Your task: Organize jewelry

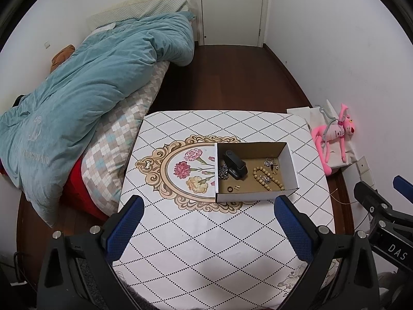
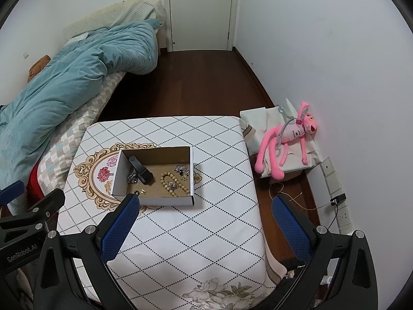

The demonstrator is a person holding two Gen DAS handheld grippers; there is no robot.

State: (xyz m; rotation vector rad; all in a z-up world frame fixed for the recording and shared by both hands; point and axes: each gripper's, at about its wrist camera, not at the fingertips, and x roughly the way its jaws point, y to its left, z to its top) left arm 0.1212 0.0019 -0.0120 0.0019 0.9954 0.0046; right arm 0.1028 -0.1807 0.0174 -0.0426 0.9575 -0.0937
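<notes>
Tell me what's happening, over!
Left gripper open, empty. Right gripper open, empty. Jewelry in box, untouched. Nothing blocking.

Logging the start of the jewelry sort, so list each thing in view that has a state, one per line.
left gripper: open, empty, above the table.
right gripper: open, empty.
cardboard box: open-topped, upright on the table.
bead bracelet: lying loose in the box.
black clip: lying in the box beside a silver chain.
door: shut.
blue duvet: rumpled on the bed.
pink plush toy: slumped against the wall.
</notes>
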